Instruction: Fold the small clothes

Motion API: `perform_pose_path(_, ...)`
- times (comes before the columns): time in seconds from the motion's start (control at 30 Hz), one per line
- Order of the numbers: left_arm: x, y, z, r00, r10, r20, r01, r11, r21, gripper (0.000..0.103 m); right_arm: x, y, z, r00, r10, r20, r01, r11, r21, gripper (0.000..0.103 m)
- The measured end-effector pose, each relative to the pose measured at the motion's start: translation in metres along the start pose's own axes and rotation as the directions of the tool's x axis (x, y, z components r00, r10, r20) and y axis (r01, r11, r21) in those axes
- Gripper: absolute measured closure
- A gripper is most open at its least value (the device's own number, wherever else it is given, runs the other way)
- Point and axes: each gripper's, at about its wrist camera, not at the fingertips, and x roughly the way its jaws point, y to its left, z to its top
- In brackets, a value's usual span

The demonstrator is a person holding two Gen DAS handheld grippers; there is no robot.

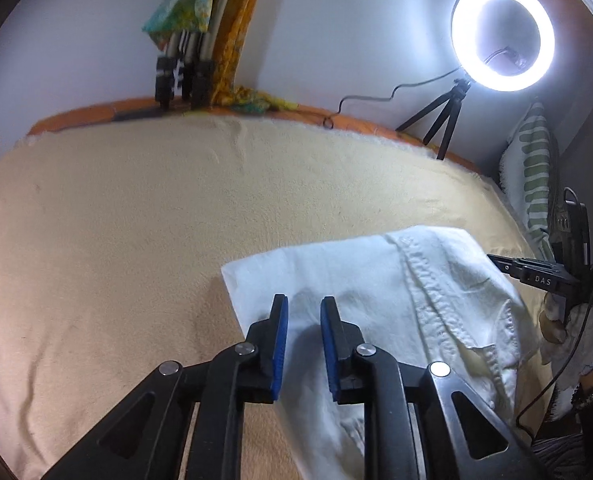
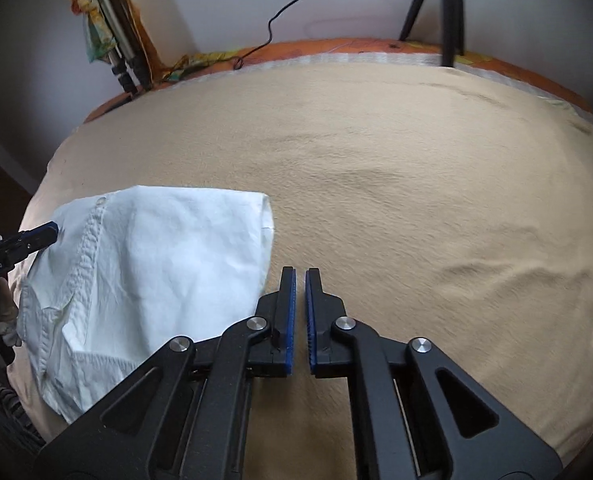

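Beige blanket (image 2: 376, 160), ring light (image 1: 502, 34) at far edge. Left gripper (image 1: 303, 312) low over white shirt (image 1: 376, 280), jaws moderately apart, nothing held. Right gripper (image 2: 300, 280) nearly closed, empty, just right of shirt's edge.

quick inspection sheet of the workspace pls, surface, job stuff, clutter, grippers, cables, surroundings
surface: beige blanket over a bed, lightly wrinkled.
job's things: one white button shirt, partly folded, lying flat.
clutter: nothing seen on the blanket besides the shirt.
grippers: left gripper jaws open over the shirt, holding nothing; right gripper jaws nearly closed, a narrow gap, empty, beside the shirt.
cables: black cable runs from the ring light along the far edge.
surroundings: white wall, tripod, folded tripod legs draped with patterned cloth, striped pillow.
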Motion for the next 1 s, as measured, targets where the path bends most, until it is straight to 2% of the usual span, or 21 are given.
perform_pose_path(0.1,-0.023,-0.001,0.000,0.999,-0.026,0.041,0.027,0.999,-0.027,0.076,-0.022,-0.001,-0.003,0.998,0.045,0.037,-0.045,0.999,0.019,0.099)
perform_pose_path(0.23,-0.041,-0.003,-0.004,0.994,-0.093,0.063,0.098,0.991,-0.088,0.073,-0.044,0.021,-0.010,0.990,0.116,0.073,-0.116,0.993,-0.010,0.097)
perform_pose_path(0.3,-0.043,-0.010,-0.011,0.992,-0.112,0.056,0.116,0.990,-0.074,0.074,-0.049,0.035,-0.016,0.979,0.188,0.075,-0.185,0.982,-0.039,0.097)
perform_pose_path(0.33,-0.041,-0.014,-0.014,0.993,-0.108,0.044,0.111,0.992,-0.060,0.074,-0.046,0.042,-0.019,0.979,0.195,0.057,-0.192,0.980,-0.056,0.097)
perform_pose_path(0.43,-0.030,-0.014,-0.028,0.997,-0.080,-0.009,0.079,0.995,-0.061,0.075,-0.026,0.046,-0.033,0.994,0.109,-0.014,-0.110,0.991,-0.078,0.097)
perform_pose_path(0.53,-0.018,-0.007,-0.043,0.997,-0.048,-0.064,0.043,0.996,-0.075,0.076,-0.004,0.032,-0.047,0.990,0.111,-0.087,-0.113,0.993,-0.019,0.097)
perform_pose_path(0.57,-0.015,-0.005,-0.048,0.997,-0.024,-0.076,0.019,0.998,-0.062,0.072,-0.002,0.028,-0.052,0.990,0.104,-0.092,-0.106,0.994,-0.023,0.097)
perform_pose_path(0.7,-0.018,0.002,-0.058,0.997,-0.022,-0.077,0.017,0.998,-0.068,0.065,-0.013,0.022,-0.065,0.993,0.063,-0.096,-0.068,0.997,-0.047,0.097)
perform_pose_path(0.77,-0.022,0.003,-0.060,0.997,-0.015,-0.072,0.011,0.998,-0.060,0.065,-0.018,0.019,-0.071,0.993,0.037,-0.109,-0.043,0.998,-0.050,0.097)
perform_pose_path(0.9,-0.034,0.011,-0.064,0.998,-0.020,-0.052,0.015,0.995,-0.097,0.066,-0.036,0.014,-0.081,0.993,0.042,-0.108,-0.045,0.999,-0.024,0.097)
perform_pose_path(0.97,-0.042,0.023,-0.064,0.998,-0.054,-0.038,0.047,0.983,-0.178,0.066,-0.050,0.014,-0.085,0.996,0.045,-0.078,-0.046,0.999,-0.017,0.089)
perform_pose_path(1.0,-0.047,0.030,-0.065,0.996,-0.080,-0.027,0.072,0.970,-0.232,0.065,-0.057,0.013,-0.086,0.997,0.046,-0.054,-0.047,0.999,-0.009,0.071)
